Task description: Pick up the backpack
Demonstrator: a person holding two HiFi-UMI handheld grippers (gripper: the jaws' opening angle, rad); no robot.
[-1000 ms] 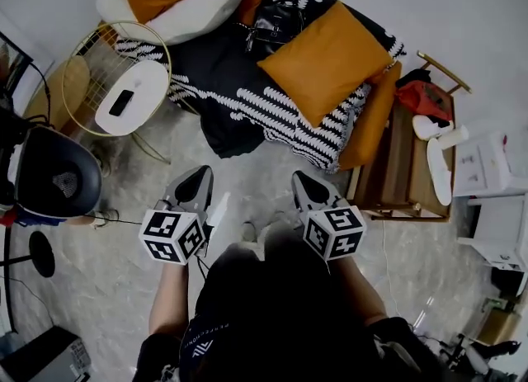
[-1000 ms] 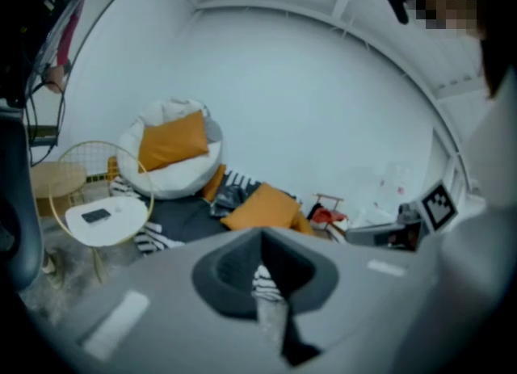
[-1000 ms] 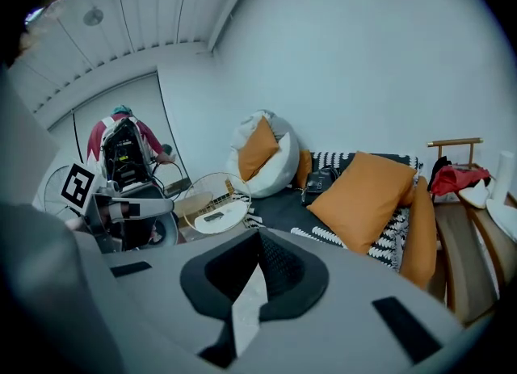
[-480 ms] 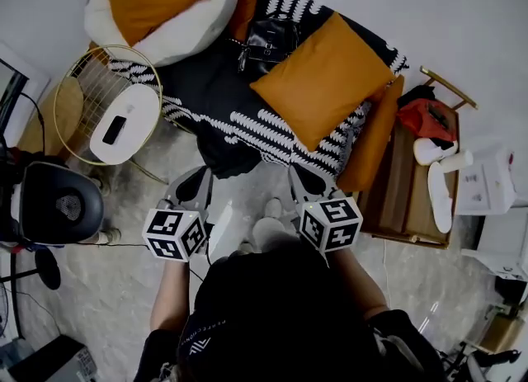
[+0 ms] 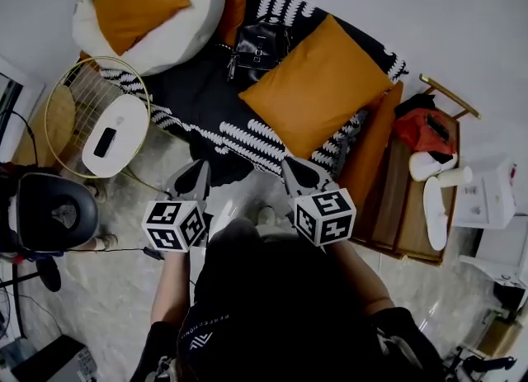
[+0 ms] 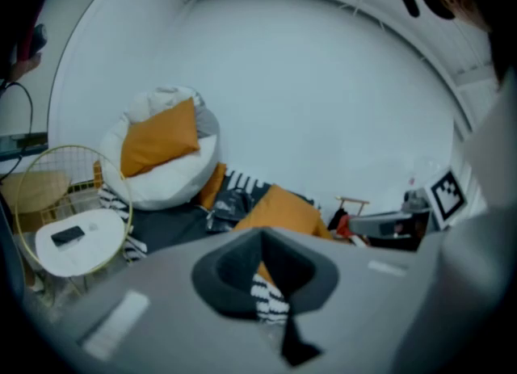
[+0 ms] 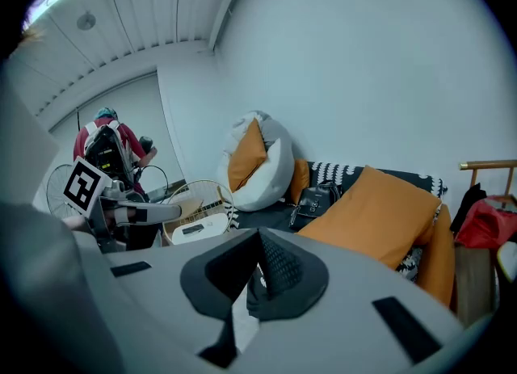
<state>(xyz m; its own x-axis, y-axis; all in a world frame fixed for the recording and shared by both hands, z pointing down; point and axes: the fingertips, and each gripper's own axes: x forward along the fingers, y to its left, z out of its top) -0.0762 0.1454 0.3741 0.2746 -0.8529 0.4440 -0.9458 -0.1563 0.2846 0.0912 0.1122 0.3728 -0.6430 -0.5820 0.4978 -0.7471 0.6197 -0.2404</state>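
Observation:
The black leather backpack (image 5: 260,44) lies on the black-and-white blanket (image 5: 247,137) at the back of a low sofa, between a white beanbag and a big orange cushion. It also shows small in the left gripper view (image 6: 226,207) and the right gripper view (image 7: 317,200). My left gripper (image 5: 198,172) and right gripper (image 5: 294,166) are side by side at the sofa's near edge, well short of the backpack. Both are shut with nothing between the jaws (image 6: 262,239) (image 7: 258,239).
A large orange cushion (image 5: 318,83) lies just right of the backpack. The white beanbag (image 5: 177,21) carries another orange cushion. A gold wire side table (image 5: 103,120) stands at the left, a black chair (image 5: 54,211) nearer. A wooden rack (image 5: 412,195) with a red bag stands right.
Both grippers have moved forward together toward the sofa, now reaching the blanket's near edge. The jaws stay shut and the backpack has not moved.

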